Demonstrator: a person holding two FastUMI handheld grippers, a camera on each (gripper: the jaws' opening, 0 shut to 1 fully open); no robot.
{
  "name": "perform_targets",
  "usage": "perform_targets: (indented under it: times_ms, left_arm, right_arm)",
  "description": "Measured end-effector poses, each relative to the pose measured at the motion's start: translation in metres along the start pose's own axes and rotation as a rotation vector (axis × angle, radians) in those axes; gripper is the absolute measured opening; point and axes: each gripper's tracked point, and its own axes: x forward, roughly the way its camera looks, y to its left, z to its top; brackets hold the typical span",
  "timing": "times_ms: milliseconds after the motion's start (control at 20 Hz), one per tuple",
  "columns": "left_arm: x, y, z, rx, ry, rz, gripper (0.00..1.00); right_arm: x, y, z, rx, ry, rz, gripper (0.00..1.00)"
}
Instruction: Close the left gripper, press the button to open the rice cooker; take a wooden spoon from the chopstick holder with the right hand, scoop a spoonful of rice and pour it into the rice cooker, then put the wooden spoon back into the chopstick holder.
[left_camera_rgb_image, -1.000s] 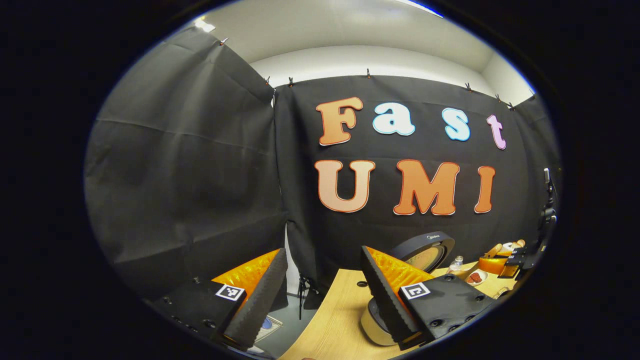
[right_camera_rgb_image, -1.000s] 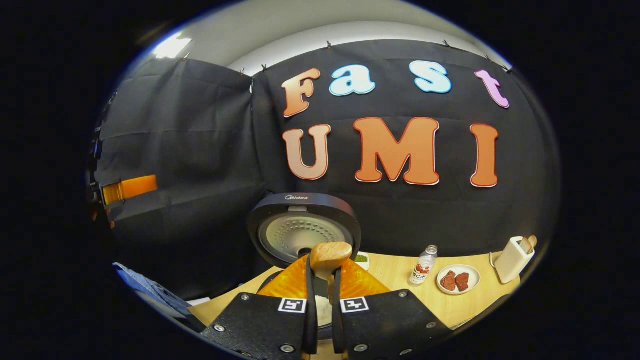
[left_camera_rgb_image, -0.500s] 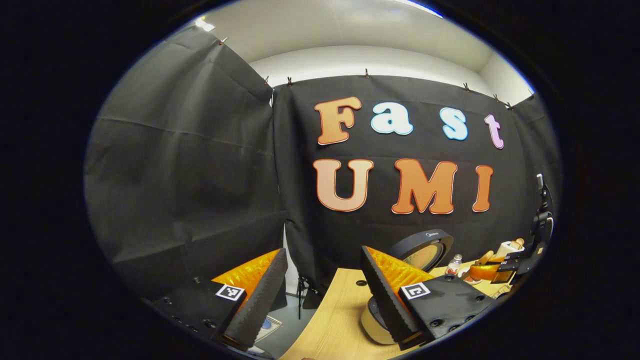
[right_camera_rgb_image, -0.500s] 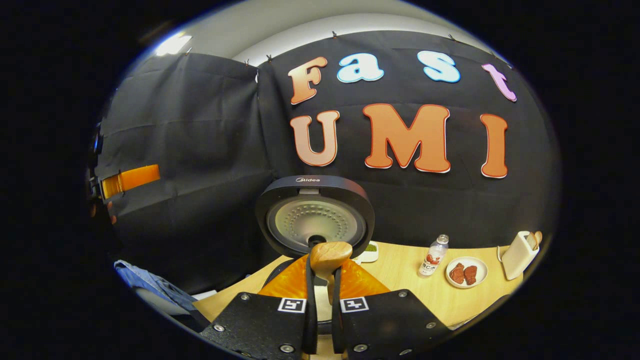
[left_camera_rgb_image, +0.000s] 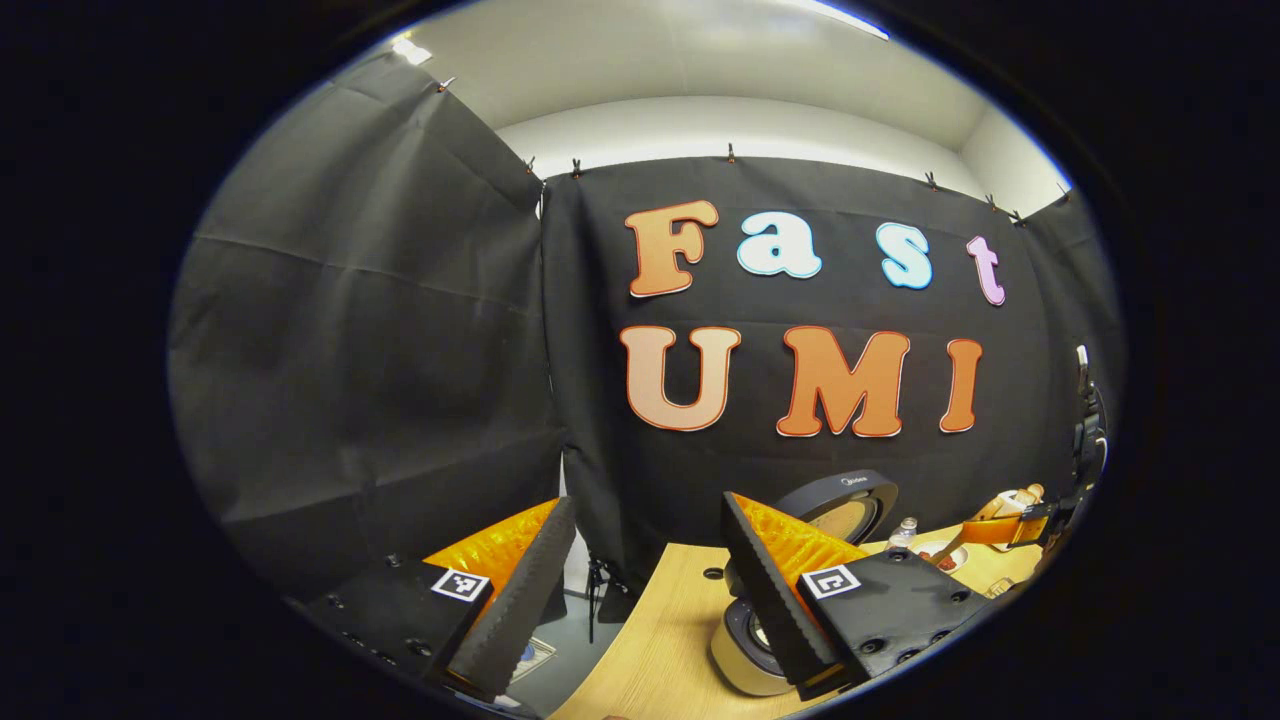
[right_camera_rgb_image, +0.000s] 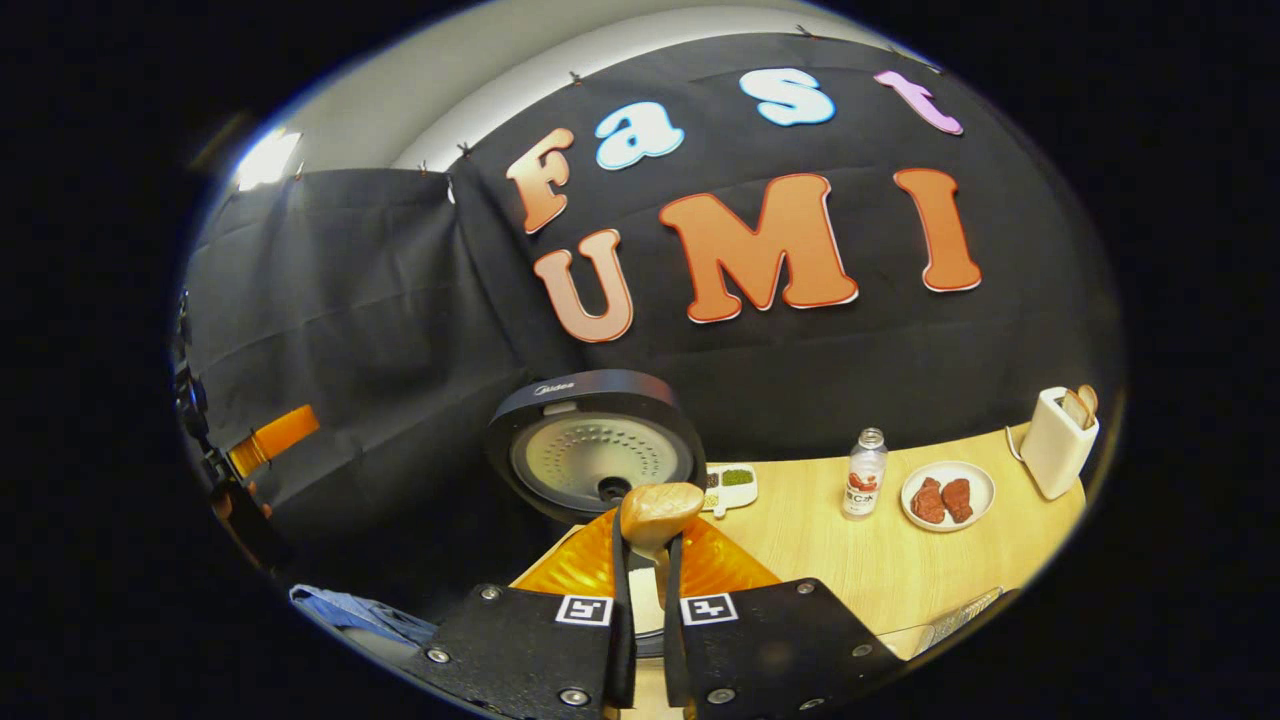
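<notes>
Left gripper view: left gripper (left_camera_rgb_image: 640, 590) idles, fingers spread, above counter (left_camera_rgb_image: 670, 640) edge by open rice cooker (left_camera_rgb_image: 838, 505).
Right gripper view: right gripper (right_camera_rgb_image: 640, 610) fingers pinch wooden spoon (right_camera_rgb_image: 655, 512) w/ bowl over cooker; a tilt could spill rice, chopstick holder (right_camera_rgb_image: 1055, 455) well apart.

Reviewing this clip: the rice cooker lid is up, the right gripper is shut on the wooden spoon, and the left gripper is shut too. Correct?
Not quite. The left gripper is open: the left gripper view shows its fingers spread wide with nothing between them. The rest holds: in the right gripper view the rice cooker lid is up and the right gripper is shut on the wooden spoon.
</notes>
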Motion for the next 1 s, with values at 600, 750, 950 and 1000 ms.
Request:
perform_targets:
  times_ms: [600, 750, 950, 1000]
  left_arm:
    - [0.009, -0.054, 0.008, -0.013, -0.02, -0.003, 0.94]
    - [0.01, -0.07, 0.008, -0.024, -0.016, 0.0, 0.94]
    - [0.012, -0.089, 0.007, -0.024, -0.013, 0.014, 0.94]
    - [0.011, -0.094, 0.008, -0.02, -0.013, 0.02, 0.94]
  right_arm:
    - [-0.102, -0.168, 0.007, 0.086, -0.01, -0.257, 0.11]
    - [-0.125, -0.207, 0.0, 0.097, -0.004, -0.315, 0.11]
    - [-0.145, -0.25, -0.019, 0.101, 0.032, -0.37, 0.11]
    - [-0.149, -0.259, -0.025, 0.109, 0.044, -0.377, 0.11]
